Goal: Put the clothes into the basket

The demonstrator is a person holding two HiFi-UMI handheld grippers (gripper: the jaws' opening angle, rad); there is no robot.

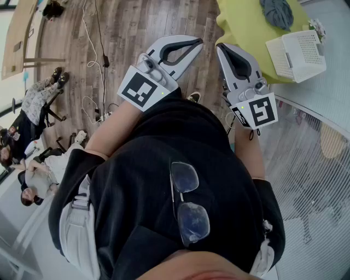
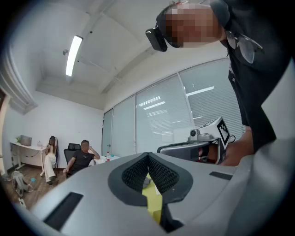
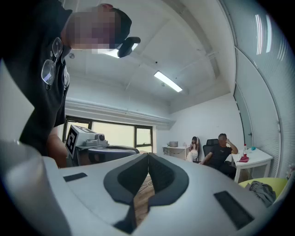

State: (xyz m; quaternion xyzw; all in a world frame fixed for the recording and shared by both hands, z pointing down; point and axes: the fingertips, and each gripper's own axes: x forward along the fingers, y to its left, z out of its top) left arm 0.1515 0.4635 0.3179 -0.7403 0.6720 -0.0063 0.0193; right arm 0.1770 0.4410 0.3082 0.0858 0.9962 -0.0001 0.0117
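Observation:
A grey garment (image 1: 277,13) lies on a yellow-green table (image 1: 246,24) at the top right of the head view, and a white slatted basket (image 1: 298,54) stands on the same table to its right. Both grippers are held level in front of a black-shirted chest, short of the table. My left gripper (image 1: 198,41) is shut with nothing in it, its ribbed pads meeting at the tips (image 2: 148,155). My right gripper (image 1: 221,49) is also shut and empty (image 3: 148,154). The right gripper view catches the garment (image 3: 260,191) at its lower right edge.
Wooden floor (image 1: 126,33) with loose cables (image 1: 93,60) stretches to the left. Seated people (image 1: 38,98) and chairs are at the far left. A glass wall with blinds (image 1: 306,164) runs along the right. A white desk (image 3: 253,161) stands near two seated people.

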